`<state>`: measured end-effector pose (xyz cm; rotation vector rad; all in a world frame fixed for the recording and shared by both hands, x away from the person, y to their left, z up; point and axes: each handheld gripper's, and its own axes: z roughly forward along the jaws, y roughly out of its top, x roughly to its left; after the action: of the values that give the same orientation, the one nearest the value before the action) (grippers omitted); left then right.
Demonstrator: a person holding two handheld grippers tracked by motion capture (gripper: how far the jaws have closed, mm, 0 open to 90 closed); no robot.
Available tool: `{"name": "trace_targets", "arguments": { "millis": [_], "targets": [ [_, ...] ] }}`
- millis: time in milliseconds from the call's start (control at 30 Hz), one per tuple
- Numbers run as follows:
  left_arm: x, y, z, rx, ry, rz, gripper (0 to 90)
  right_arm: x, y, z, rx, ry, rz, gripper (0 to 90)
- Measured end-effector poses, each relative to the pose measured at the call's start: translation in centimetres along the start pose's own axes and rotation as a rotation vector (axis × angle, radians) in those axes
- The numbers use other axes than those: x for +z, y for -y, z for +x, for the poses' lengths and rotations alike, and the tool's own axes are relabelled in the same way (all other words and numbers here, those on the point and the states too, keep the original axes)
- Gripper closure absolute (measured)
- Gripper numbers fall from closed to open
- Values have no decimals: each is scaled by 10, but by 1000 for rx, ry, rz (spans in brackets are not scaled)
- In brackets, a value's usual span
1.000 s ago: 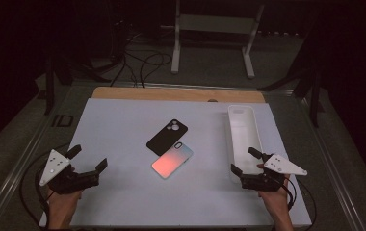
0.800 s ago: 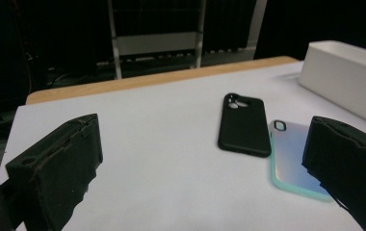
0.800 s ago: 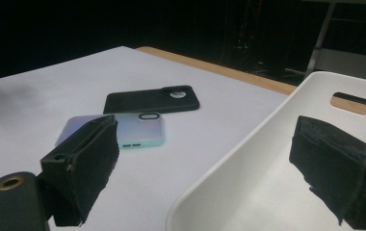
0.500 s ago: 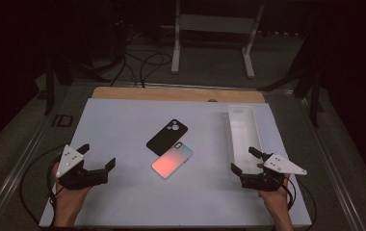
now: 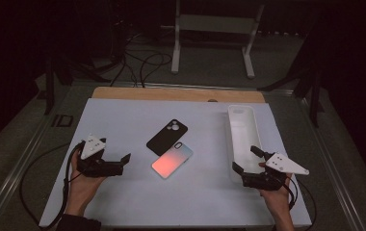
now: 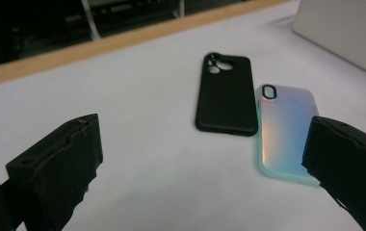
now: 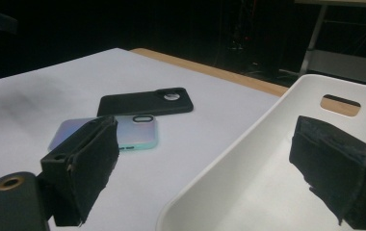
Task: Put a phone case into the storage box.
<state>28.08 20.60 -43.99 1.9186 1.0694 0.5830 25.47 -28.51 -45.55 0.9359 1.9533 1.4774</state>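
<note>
Two phone cases lie side by side mid-table: a black case (image 5: 167,136) (image 6: 226,94) (image 7: 142,103) and, just in front of it, an iridescent pink-blue case (image 5: 172,159) (image 6: 284,130) (image 7: 135,131). My left gripper (image 5: 123,162) (image 6: 200,144) is open and empty, a short way left of the iridescent case and pointing at both cases. My right gripper (image 5: 244,158) (image 7: 210,159) is also open and empty. It sits at the near end of the white tray (image 5: 242,139) (image 7: 248,144), one jaw over the tray's inside and the other over the table.
The tray, with nothing in it, stands lengthwise at the right of the white table top (image 5: 123,120). A wooden strip (image 5: 171,94) runs along the table's far edge. Cables (image 5: 36,173) trail from the left gripper over the table's left side.
My left gripper has moved right and a little forward, toward the two cases. The right gripper and both cases have stayed put.
</note>
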Motion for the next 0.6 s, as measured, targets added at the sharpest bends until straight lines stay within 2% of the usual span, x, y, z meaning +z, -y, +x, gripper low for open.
{"name": "trace_targets", "arguments": {
  "millis": [333,600],
  "targets": [
    [42,-5,-21,23,86,111,22,-1,-1,-1,0,4,-2,101],
    [72,-8,-42,69,140,208,37,-1,-1,0,-2,4,-2,101]
  ]
}}
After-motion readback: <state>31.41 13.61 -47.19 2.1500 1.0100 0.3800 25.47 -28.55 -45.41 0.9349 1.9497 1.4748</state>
